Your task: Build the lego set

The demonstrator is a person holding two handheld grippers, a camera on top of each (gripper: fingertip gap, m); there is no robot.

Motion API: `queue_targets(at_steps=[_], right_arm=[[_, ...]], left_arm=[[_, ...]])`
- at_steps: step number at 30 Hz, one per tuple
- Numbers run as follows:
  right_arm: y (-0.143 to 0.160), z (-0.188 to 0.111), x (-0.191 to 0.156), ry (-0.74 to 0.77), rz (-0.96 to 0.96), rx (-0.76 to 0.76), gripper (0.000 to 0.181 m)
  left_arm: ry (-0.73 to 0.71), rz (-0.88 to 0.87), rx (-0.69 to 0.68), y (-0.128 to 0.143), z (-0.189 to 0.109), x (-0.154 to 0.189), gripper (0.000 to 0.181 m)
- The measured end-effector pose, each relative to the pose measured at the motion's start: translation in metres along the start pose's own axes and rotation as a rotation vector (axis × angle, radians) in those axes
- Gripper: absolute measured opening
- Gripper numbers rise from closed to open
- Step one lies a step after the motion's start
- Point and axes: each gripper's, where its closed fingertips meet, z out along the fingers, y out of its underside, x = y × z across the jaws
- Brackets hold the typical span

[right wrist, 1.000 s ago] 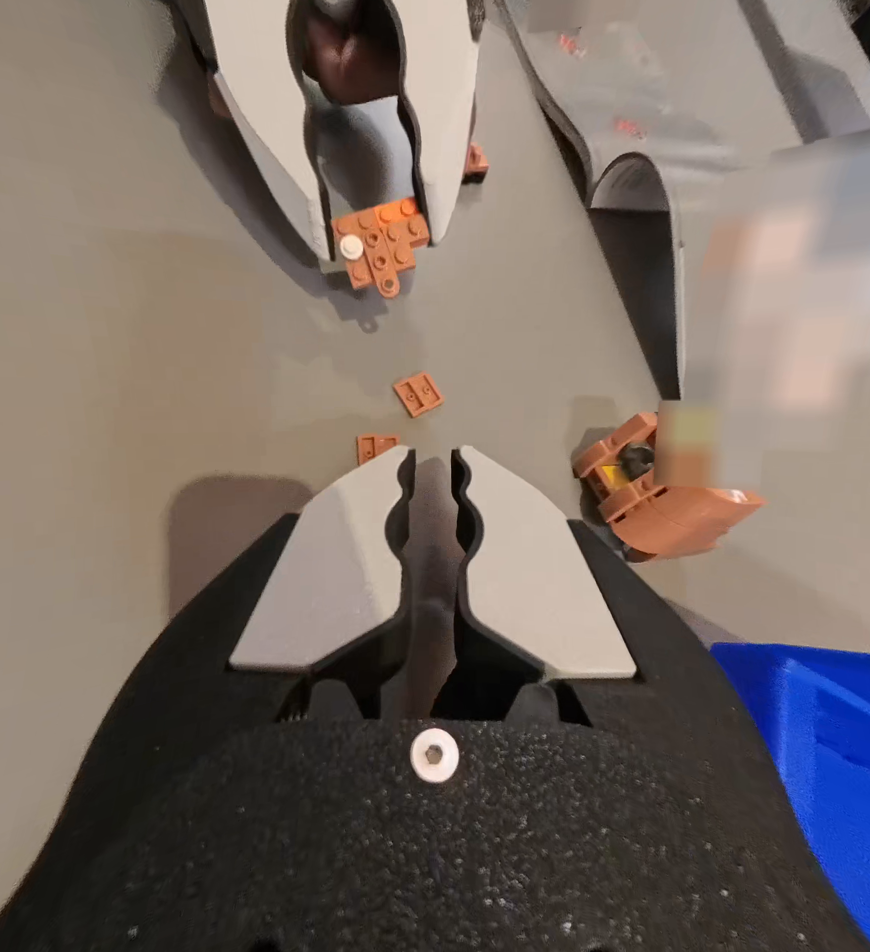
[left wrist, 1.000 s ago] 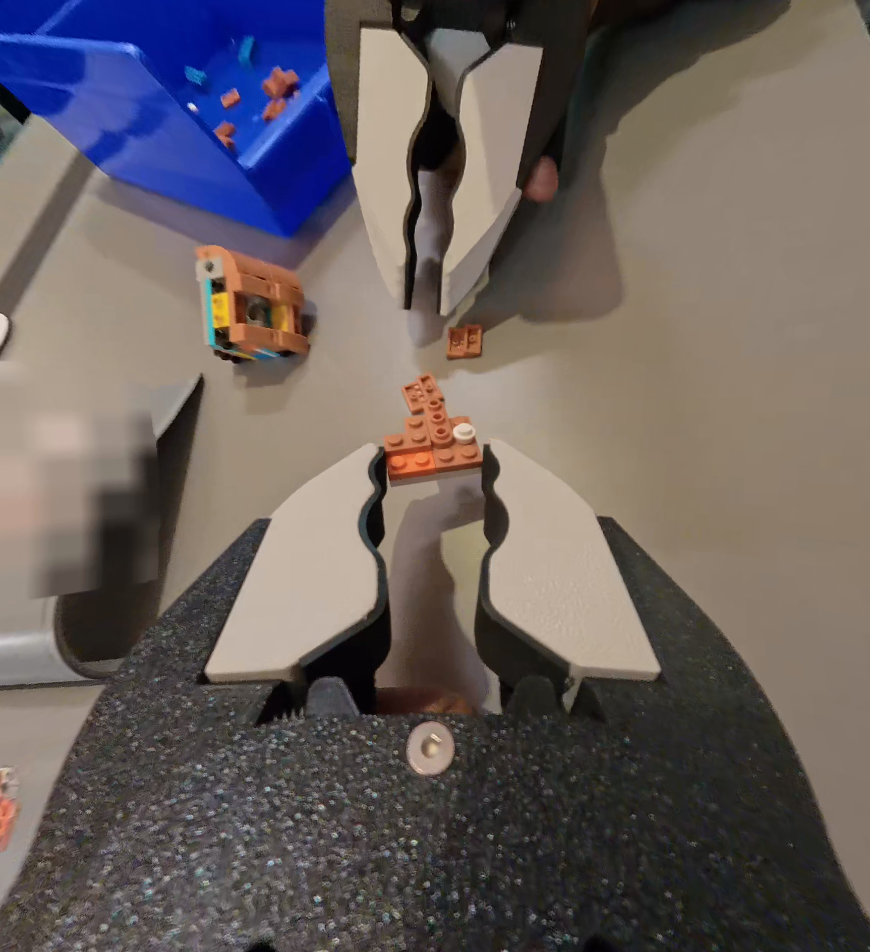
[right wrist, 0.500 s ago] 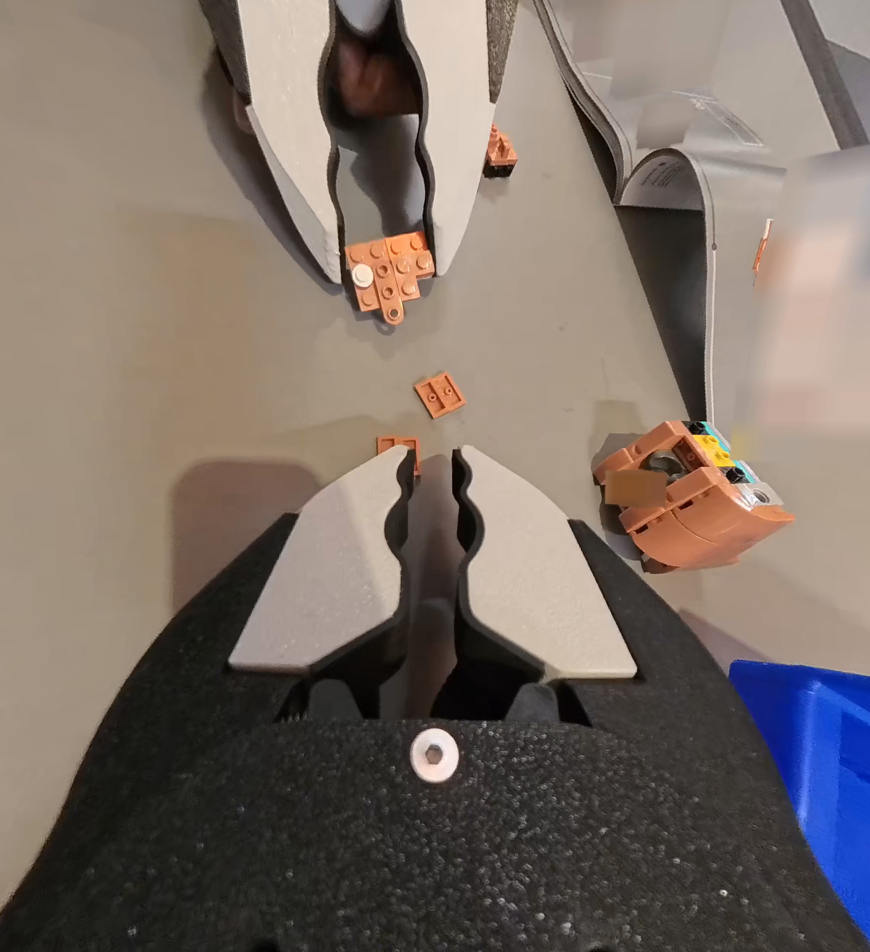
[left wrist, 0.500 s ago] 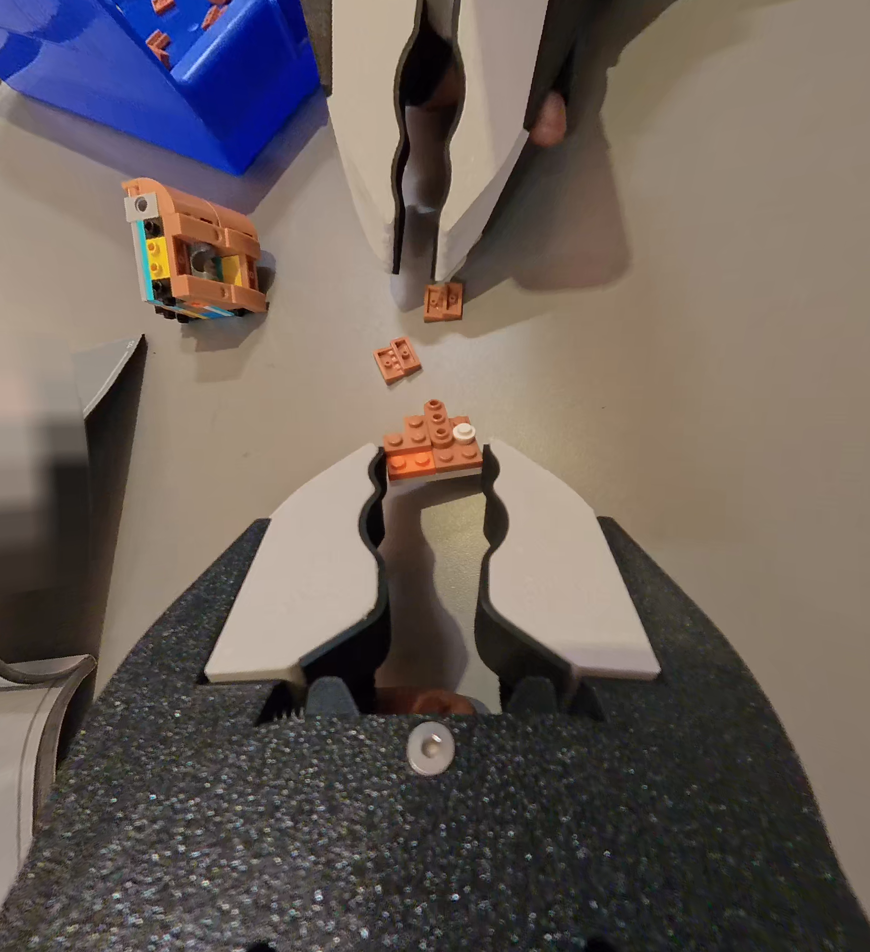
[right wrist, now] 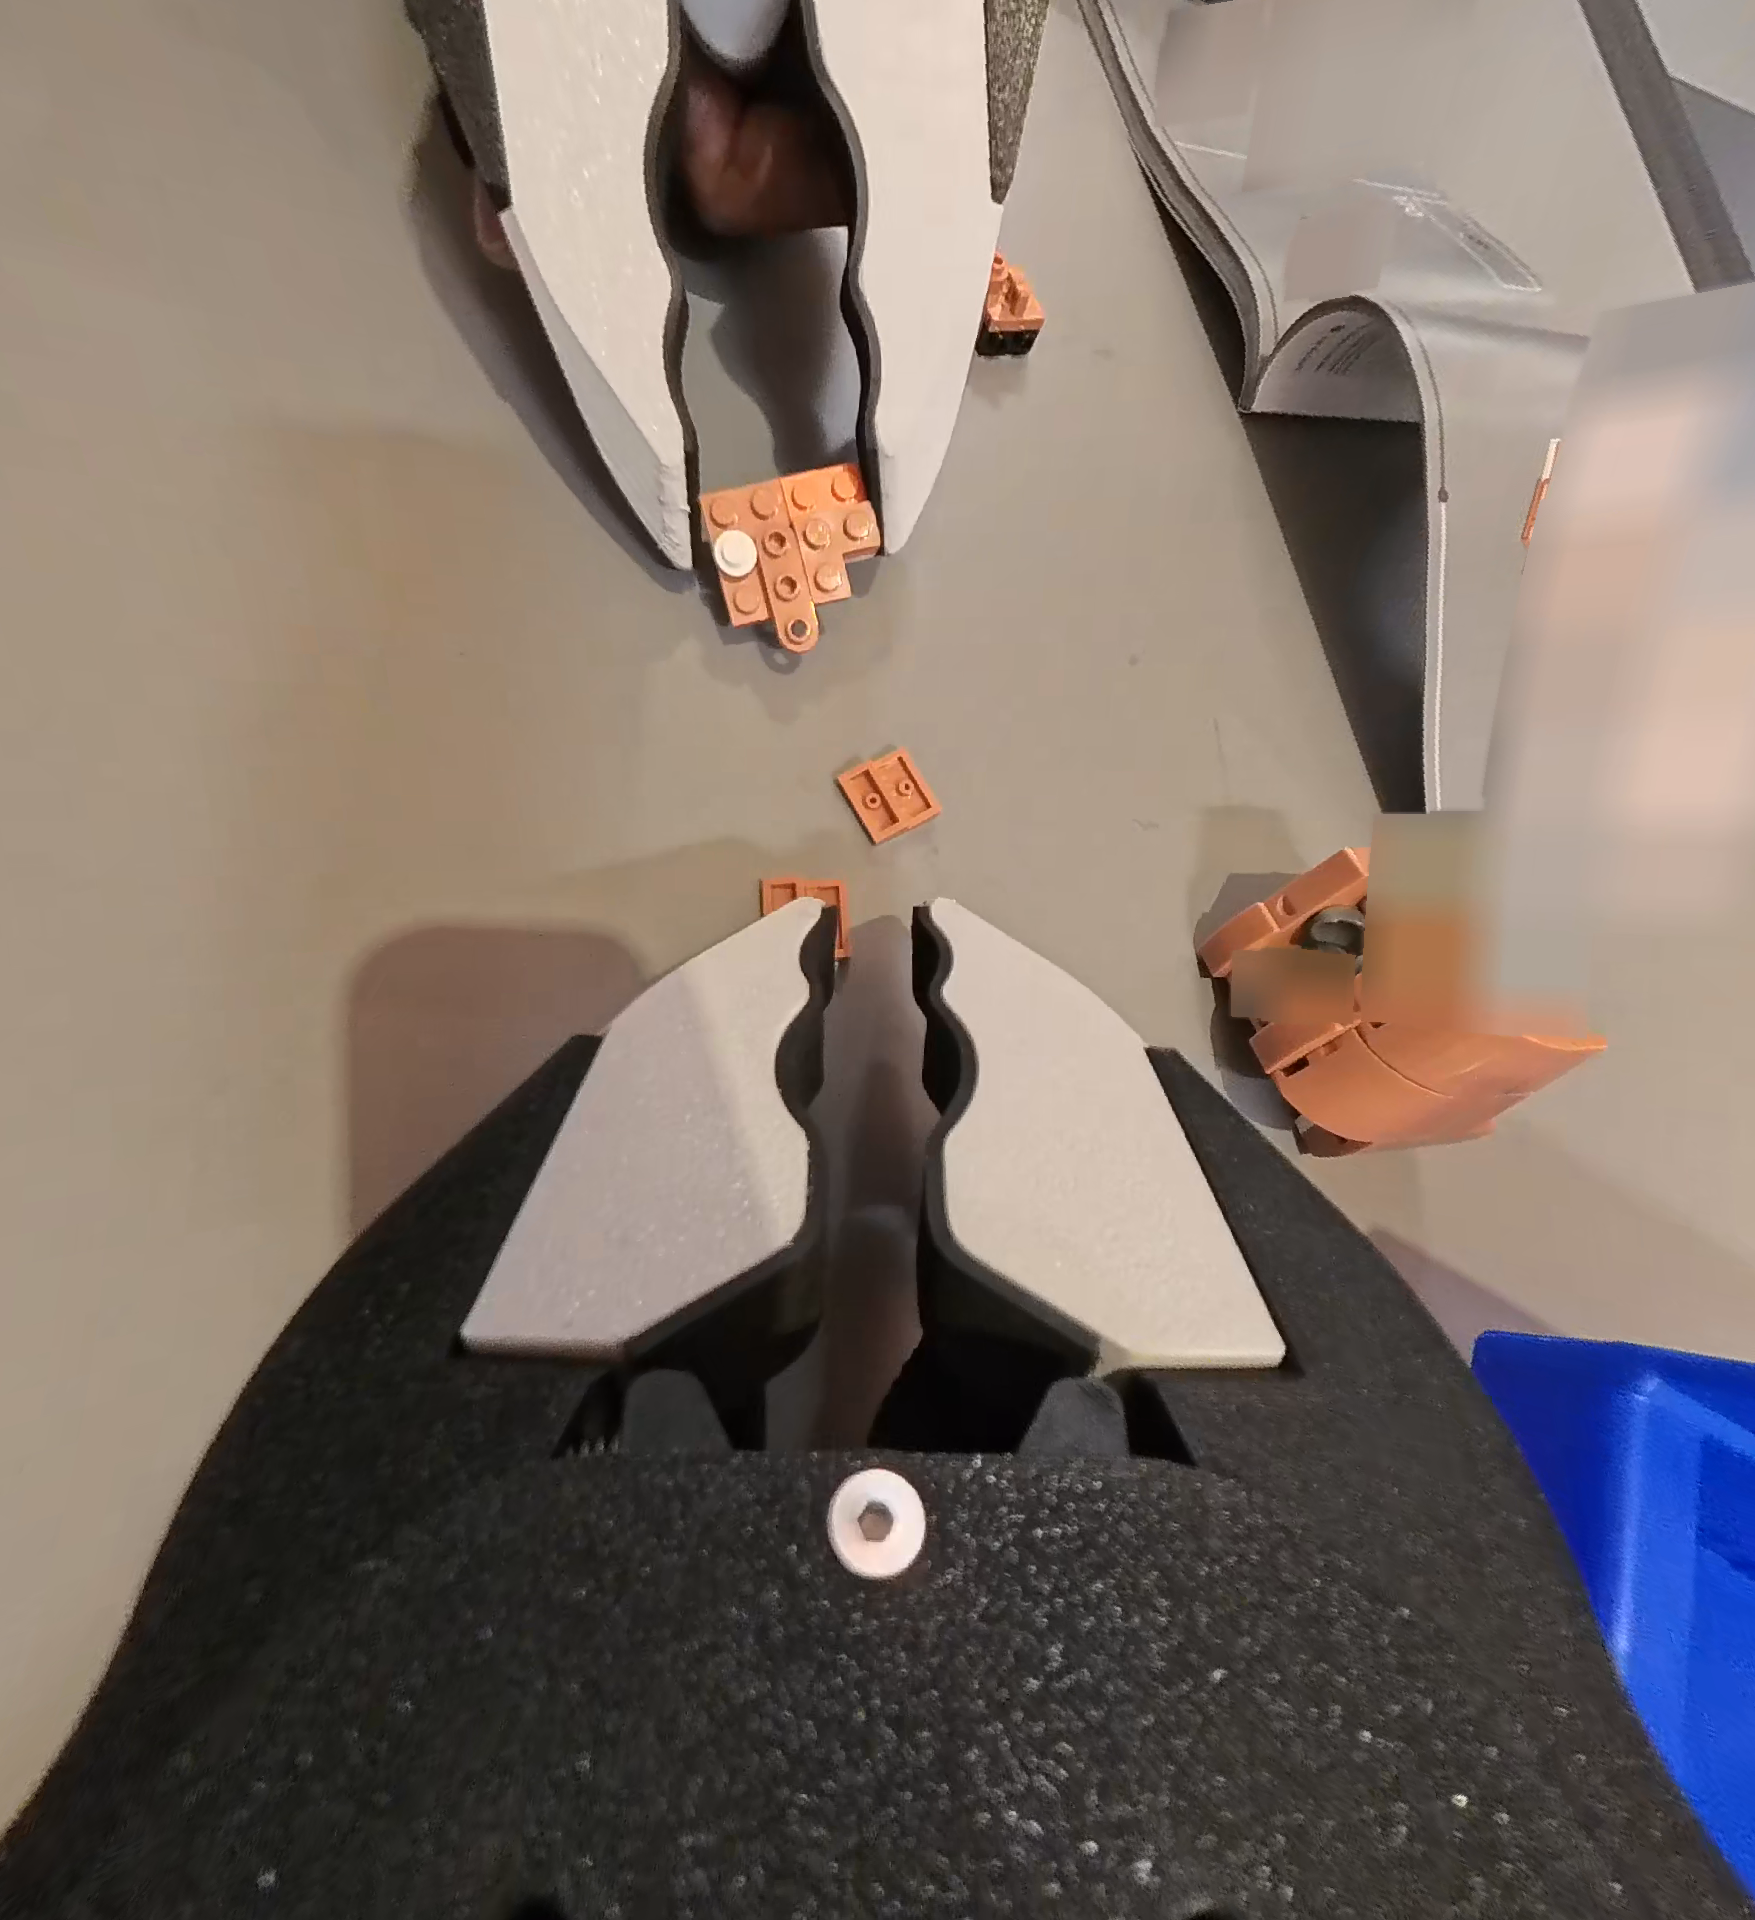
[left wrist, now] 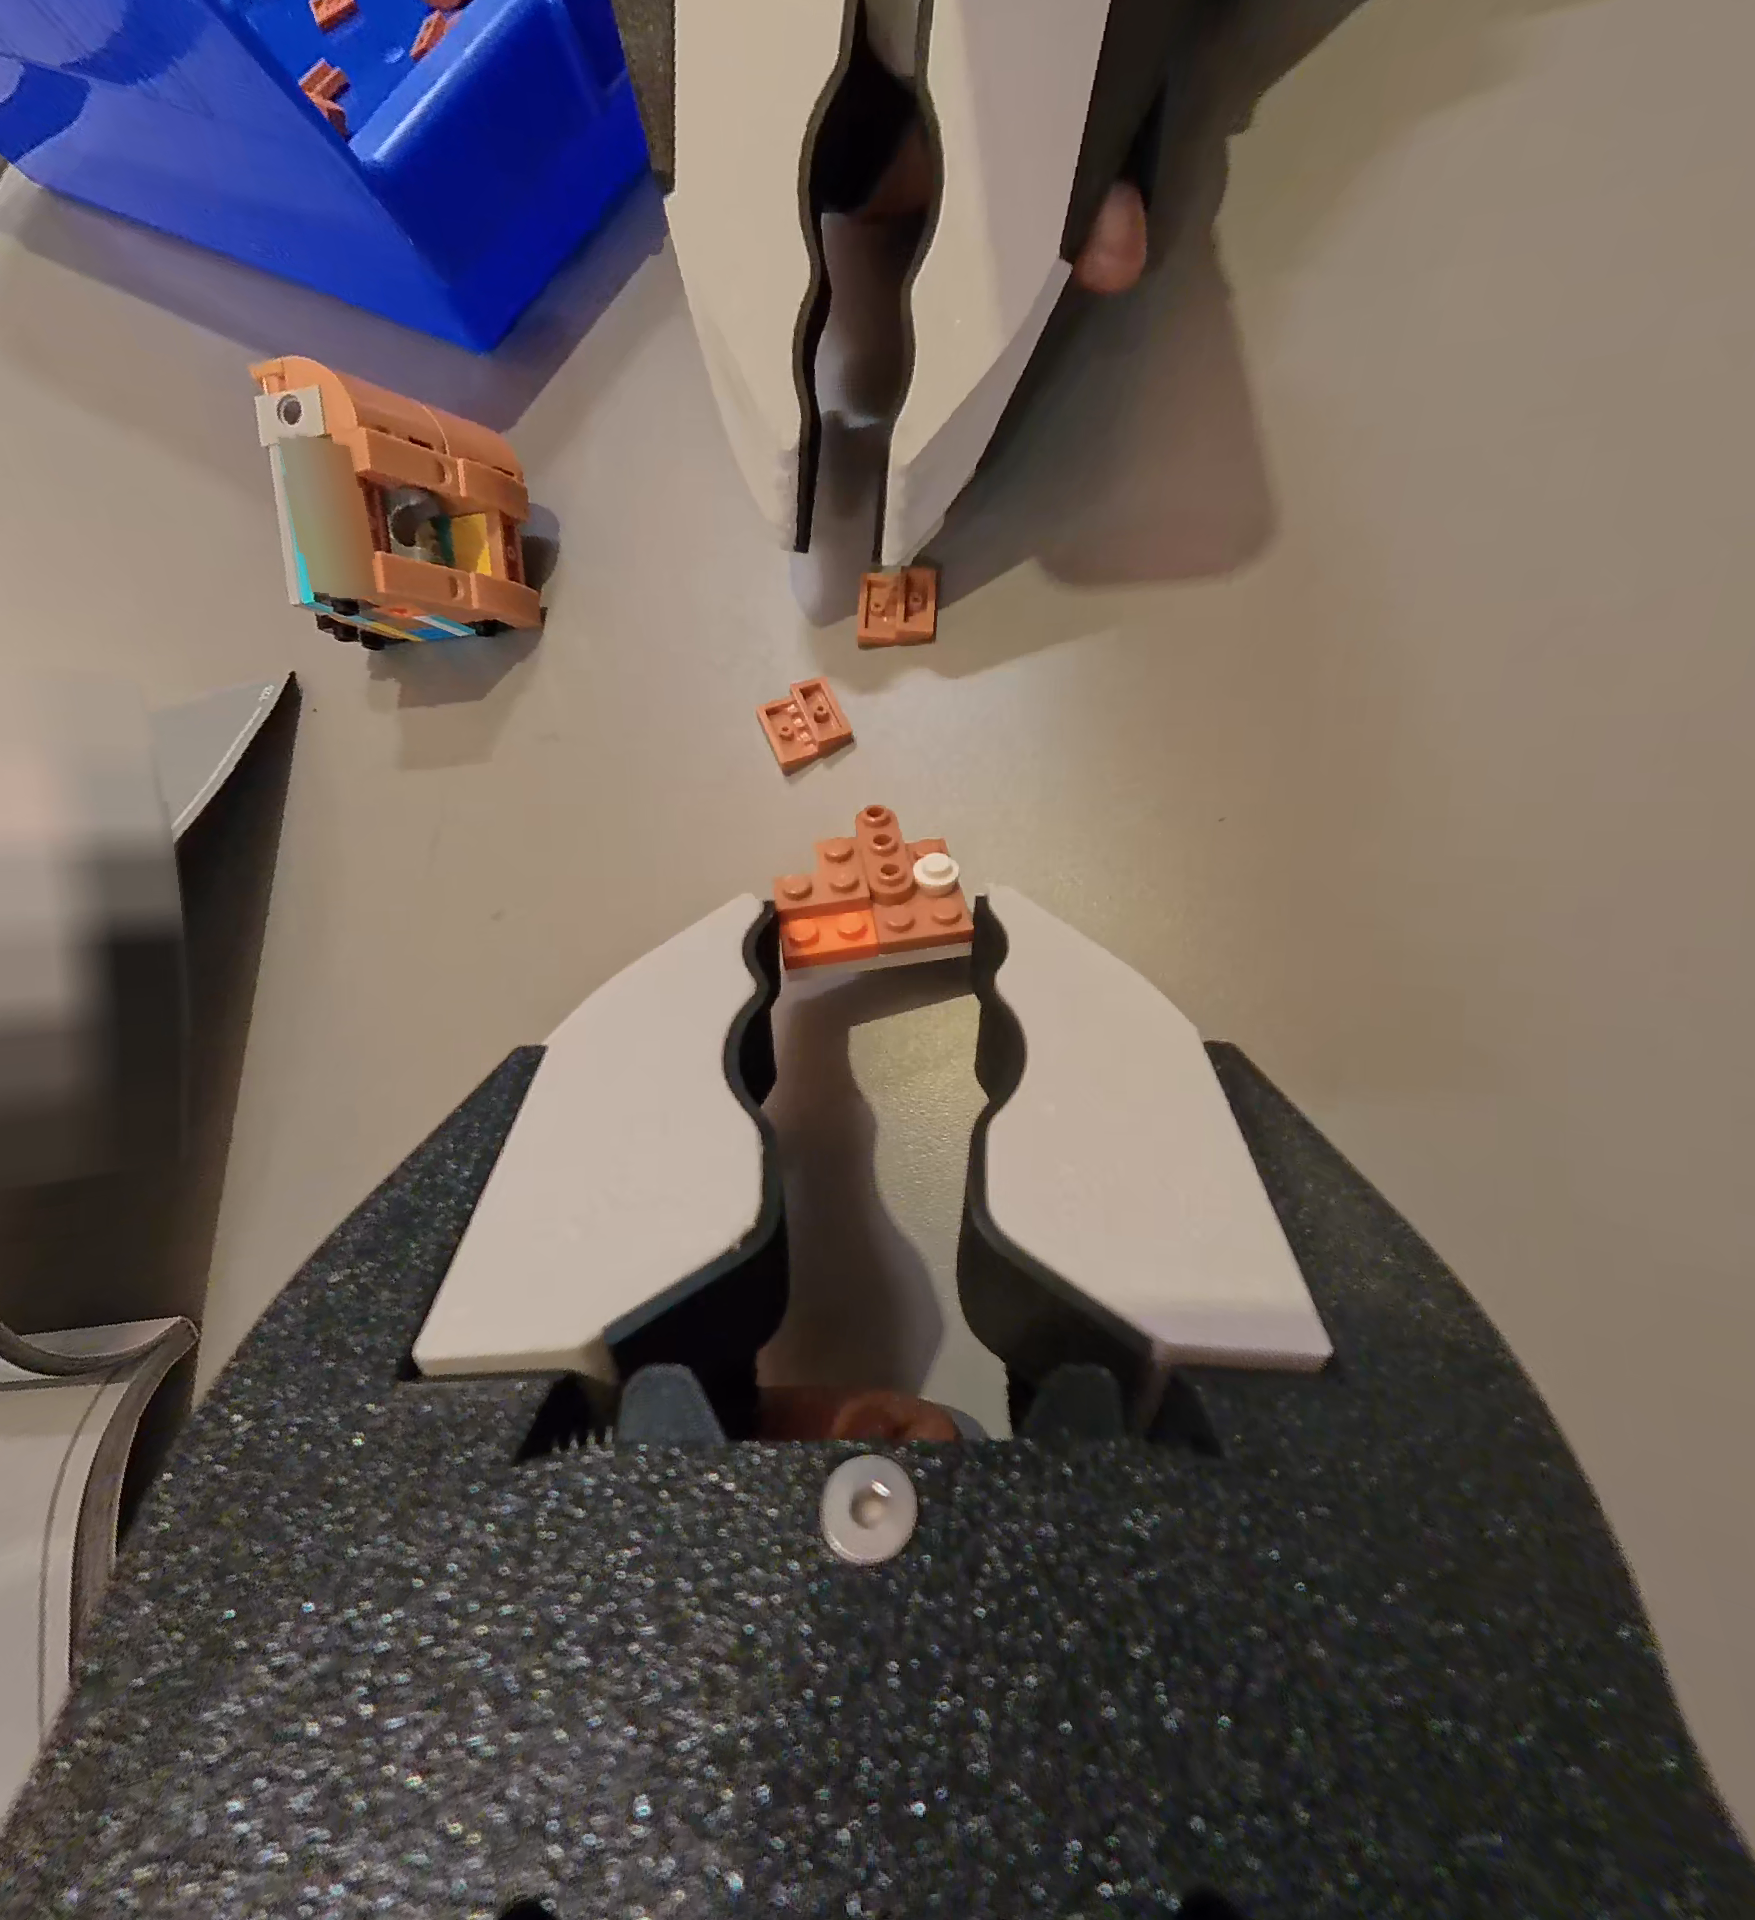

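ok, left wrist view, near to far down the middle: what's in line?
Left gripper → orange stepped lego plate assembly held in its fingers → loose brown square plate → second brown plate → right gripper.

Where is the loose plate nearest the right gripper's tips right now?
The small brown plate lies flat on the table at the right gripper tips, partly hidden under one finger in the right wrist view.

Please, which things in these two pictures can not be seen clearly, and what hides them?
- Small plate, right wrist view: partly behind the right gripper fingertip; grip unclear.
- Brown model, right wrist view: a mosaic patch covers part.
- Blue bin, left wrist view: cut by the top edge.
- Booklet, right wrist view: its page is blurred.
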Motion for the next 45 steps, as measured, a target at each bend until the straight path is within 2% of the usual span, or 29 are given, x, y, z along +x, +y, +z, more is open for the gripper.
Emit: queue_targets(at_steps=[33,45], right_arm=[[0.001,0.001,-0.001,-0.010,0.000,-0.006,0.015],[0.003,-0.001,-0.011,-0.087,-0.003,-0.016,0.021]], left_arm=[[0.033,-0.059,-0.023,0.004,0.000,0.002,0.036],[0.042,-0.089,-0.023,0.005,0.000,0.001,0.036]])
